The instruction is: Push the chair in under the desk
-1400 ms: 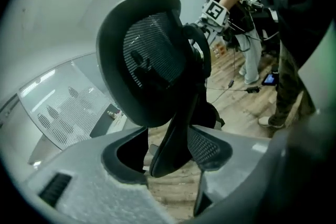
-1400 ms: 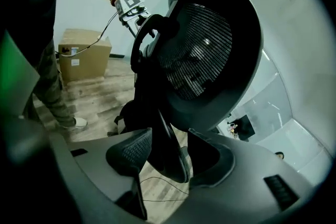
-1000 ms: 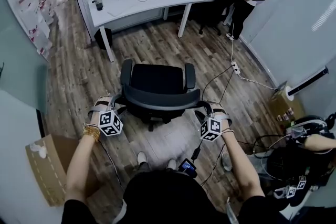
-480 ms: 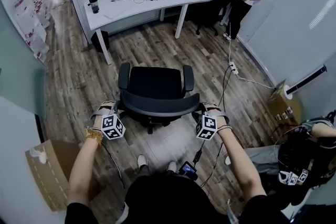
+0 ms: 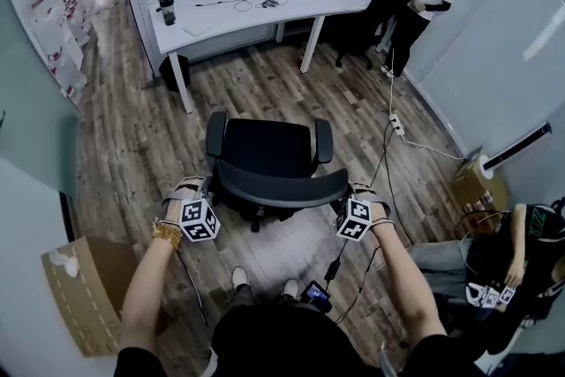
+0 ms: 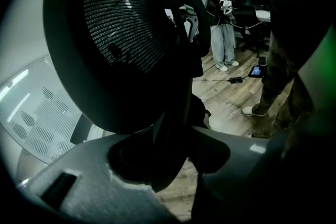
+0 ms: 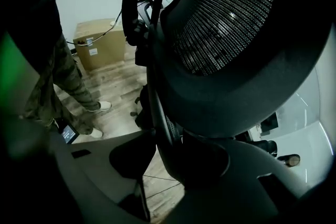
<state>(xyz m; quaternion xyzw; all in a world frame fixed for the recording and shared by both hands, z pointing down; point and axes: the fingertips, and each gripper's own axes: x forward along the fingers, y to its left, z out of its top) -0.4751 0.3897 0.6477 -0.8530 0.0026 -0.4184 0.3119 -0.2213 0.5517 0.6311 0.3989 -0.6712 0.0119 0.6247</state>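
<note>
black chair stands well apart from the white worktop; fingers of left gripper and right gripper, just closed, clamp its backrest.

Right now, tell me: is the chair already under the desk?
No, the chair stands well short of the desk, with a plain gap between them.

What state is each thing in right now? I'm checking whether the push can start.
chair: out on the floor, apart from the desk, not pushed in.
left gripper: just closed, clamped on the backrest.
right gripper: just closed, clamped on the backrest's other end.
</note>
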